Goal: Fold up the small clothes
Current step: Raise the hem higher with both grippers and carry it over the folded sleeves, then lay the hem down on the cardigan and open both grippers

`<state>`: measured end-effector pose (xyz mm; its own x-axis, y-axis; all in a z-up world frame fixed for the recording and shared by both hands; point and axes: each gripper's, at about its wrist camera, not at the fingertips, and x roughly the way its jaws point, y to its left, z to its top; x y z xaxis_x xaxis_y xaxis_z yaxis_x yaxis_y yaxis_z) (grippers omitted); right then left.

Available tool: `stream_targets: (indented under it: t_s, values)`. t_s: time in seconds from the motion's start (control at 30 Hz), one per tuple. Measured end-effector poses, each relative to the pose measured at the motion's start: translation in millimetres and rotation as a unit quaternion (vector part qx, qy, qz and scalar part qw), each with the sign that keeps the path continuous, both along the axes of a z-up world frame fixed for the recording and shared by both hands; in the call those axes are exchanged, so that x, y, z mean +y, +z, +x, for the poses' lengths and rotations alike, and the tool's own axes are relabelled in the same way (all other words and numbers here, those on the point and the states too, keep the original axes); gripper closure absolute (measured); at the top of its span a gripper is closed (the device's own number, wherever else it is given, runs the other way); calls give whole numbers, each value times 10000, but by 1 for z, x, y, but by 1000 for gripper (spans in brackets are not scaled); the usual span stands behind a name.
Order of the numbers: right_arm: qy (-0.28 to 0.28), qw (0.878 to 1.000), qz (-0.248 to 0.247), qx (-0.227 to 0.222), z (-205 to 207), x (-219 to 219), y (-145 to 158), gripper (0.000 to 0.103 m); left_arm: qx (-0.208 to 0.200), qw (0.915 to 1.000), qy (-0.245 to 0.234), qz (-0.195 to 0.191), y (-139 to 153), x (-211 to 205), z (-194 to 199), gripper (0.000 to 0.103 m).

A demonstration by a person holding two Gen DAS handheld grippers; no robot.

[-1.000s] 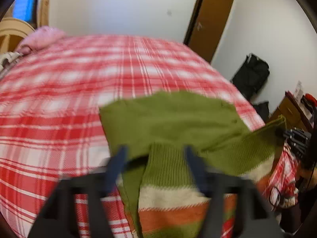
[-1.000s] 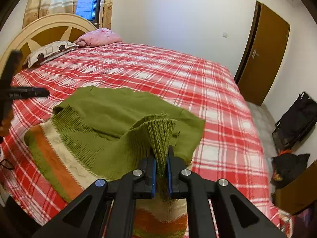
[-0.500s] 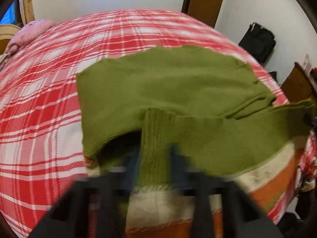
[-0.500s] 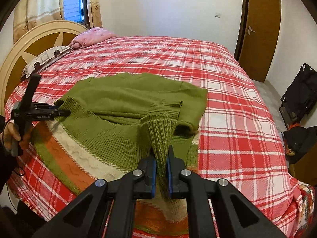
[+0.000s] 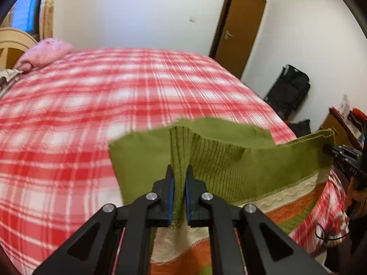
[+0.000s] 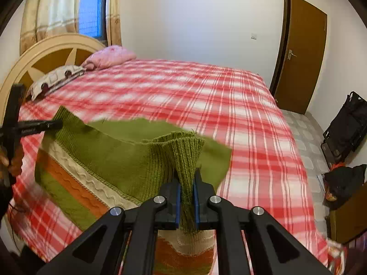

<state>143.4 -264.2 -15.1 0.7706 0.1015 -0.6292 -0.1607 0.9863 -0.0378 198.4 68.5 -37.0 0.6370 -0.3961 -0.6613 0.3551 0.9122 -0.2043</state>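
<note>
Knitwear is what is being handled: a green sweater (image 5: 252, 167) with cream and orange bands is held up off the red plaid bedspread (image 5: 80, 126), its lower part draping down toward the near edge of the bed. Taken from the left of the sweater, the left gripper (image 5: 179, 171) is seen clamped on a bunched pleat of the ribbed green edge, the blue pads pressed against the knit from both sides. Between that pleat and the far right corner, the ribbed edge is stretched in a fairly taut line. At the right of the sweater, the right gripper (image 6: 187, 178) is likewise closed on a gathered fold of rib, with the striped body hanging below it. The fabric is judged soft, thick and moderately heavy for its kind; it is expected to sag and stretch under its own weight rather than slide, since the coarse knit grips the pads well. Hold is best taken on the ribbed border or at corners, where the knit is densest and least likely to distort. A single layer pinched mid-panel would probably pull out of shape. Beyond the sweater, a pink pillow (image 6: 110, 56) is seen at the headboard (image 6: 45, 52).
</note>
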Motion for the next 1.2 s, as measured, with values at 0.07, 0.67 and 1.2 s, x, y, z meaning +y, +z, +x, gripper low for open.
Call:
stream_targets:
  t_s: [0.07, 0.67, 1.2]
  values:
    - [-14, 9999, -135, -27, 26, 0, 5, 95, 11, 9999, 172, -13, 4, 3, 20, 95]
    - [-478, 9927, -1042, 364, 200, 13, -110, 95, 782, 9901, 1145, 223, -86, 4, 147, 94]
    - [-1084, 9900, 887, 166, 126, -63, -43, 53, 859, 9893, 1153, 254, -55, 31, 100, 54]
